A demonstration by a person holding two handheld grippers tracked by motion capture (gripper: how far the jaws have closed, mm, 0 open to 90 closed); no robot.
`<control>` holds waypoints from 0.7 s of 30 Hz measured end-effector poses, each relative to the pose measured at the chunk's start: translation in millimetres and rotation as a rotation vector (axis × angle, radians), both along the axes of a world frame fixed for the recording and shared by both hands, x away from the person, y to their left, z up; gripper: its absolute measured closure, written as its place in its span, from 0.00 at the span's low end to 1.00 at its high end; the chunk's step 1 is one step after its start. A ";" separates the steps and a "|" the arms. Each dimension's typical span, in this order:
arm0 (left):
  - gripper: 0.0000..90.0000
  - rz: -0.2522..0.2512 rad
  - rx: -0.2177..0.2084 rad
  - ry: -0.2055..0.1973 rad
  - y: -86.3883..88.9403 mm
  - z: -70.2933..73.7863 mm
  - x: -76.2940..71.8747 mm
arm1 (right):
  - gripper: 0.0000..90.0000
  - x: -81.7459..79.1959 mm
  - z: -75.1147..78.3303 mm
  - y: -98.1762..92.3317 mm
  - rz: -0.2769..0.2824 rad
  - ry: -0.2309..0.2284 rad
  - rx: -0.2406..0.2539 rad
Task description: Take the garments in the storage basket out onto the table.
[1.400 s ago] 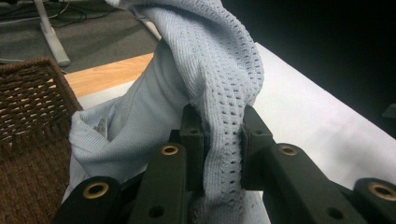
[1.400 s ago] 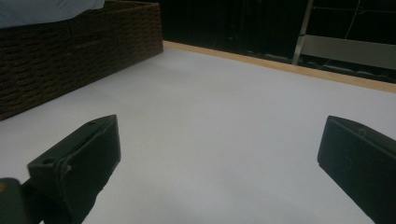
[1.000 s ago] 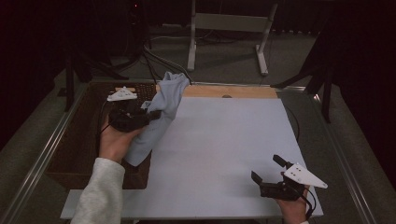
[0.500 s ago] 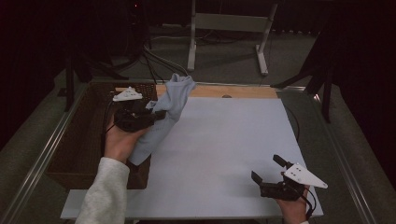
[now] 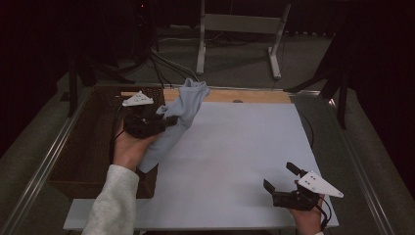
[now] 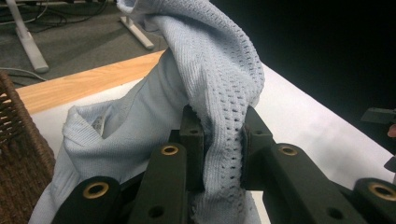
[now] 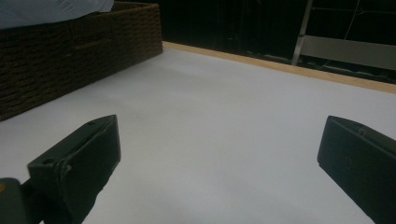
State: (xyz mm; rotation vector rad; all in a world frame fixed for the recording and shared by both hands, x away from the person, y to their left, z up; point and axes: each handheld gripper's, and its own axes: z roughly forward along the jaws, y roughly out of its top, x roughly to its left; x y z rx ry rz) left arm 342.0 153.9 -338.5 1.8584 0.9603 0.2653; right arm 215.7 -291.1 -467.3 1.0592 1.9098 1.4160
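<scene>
A pale blue knitted garment (image 5: 183,110) hangs lifted over the table's left side, its lower end trailing on the white board. My left gripper (image 5: 169,120) is shut on a fold of it. In the left gripper view the open-weave knit (image 6: 224,126) is pinched between the two black jaws of the left gripper (image 6: 223,154) and bunches above them. My right gripper (image 5: 281,176) rests near the board's front right corner, jaws wide apart. In the right gripper view the right gripper (image 7: 219,149) has nothing but bare white surface between its jaws.
A dark wicker basket (image 5: 85,147) stands at the left edge of the white board (image 5: 235,147); its woven wall (image 7: 70,51) faces the right gripper. A wooden strip (image 5: 244,95) runs along the far edge. Metal stand legs (image 5: 200,44) rise beyond the table.
My left gripper has carried the garment up and toward the far edge. More of the cloth now hangs lifted off the board. The right gripper has stayed put.
</scene>
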 end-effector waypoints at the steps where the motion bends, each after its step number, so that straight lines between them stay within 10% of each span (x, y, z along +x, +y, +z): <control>1: 0.85 -0.001 -0.001 -0.001 -0.7 0.3 0.0 | 0.00 0.0 0.0 0.0 0.000 0.000 0.000; 21: 0.85 -0.026 -0.018 -0.004 -15.9 0.1 2.4 | 0.00 0.1 -0.1 0.3 0.002 0.001 0.001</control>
